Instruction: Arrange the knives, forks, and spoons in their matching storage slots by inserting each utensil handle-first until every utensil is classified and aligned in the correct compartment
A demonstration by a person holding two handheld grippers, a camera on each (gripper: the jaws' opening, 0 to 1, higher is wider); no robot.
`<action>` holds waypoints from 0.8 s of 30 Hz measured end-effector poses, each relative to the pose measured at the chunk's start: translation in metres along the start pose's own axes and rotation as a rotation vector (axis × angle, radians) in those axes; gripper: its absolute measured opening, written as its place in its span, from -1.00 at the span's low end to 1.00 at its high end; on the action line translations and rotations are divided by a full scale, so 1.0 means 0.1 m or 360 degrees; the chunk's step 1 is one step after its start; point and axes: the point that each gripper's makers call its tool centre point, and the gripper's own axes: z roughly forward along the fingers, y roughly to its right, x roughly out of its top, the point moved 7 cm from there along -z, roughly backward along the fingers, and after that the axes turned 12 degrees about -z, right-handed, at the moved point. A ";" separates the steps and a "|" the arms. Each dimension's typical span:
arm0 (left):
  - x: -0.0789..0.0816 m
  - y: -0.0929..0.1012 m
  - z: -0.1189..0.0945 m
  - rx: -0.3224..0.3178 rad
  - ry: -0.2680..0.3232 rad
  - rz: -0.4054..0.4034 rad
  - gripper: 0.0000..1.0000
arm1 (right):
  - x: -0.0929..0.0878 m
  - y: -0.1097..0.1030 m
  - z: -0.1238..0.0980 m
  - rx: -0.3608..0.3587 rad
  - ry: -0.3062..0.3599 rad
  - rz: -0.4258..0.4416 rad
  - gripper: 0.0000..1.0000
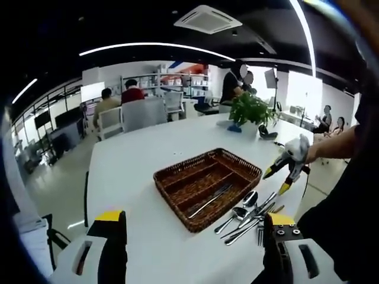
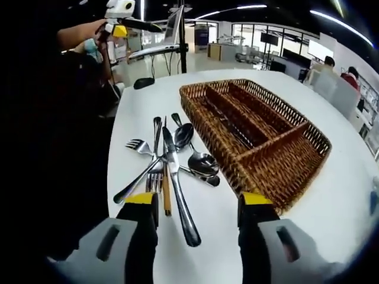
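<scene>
A brown wicker basket with long slots stands on the white table. One silver utensil lies in its near slot in the left gripper view. Beside the basket lies a crossed pile of utensils: a fork, two spoons and a long knife. My left gripper hovers open, back from the basket. My right gripper is open just above the pile, the knife's end lying between its jaws. In the left gripper view the right gripper hangs over the pile, held by a gloved hand.
A potted plant and a blue object stand at the table's far end. Chairs and seated people line the far side. The table edge runs close to the pile, with the person's dark sleeve beside it.
</scene>
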 end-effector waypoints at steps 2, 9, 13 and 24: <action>-0.01 -0.01 0.00 0.0004 -0.0007 -0.0002 1.00 | 0.00 -0.01 0.04 0.0012 -0.0003 -0.0006 0.00; -0.02 -0.01 0.00 0.0011 -0.0010 -0.0013 1.00 | -0.07 -0.03 0.19 0.0046 -0.0069 -0.0070 -0.11; -0.03 -0.01 0.00 0.0016 -0.0017 -0.0015 1.00 | -0.07 -0.04 0.24 0.0054 -0.0076 -0.0070 -0.19; -0.05 -0.05 -0.05 0.0043 -0.0014 -0.0033 1.00 | -0.12 -0.07 0.36 0.0091 -0.0117 -0.0120 -0.34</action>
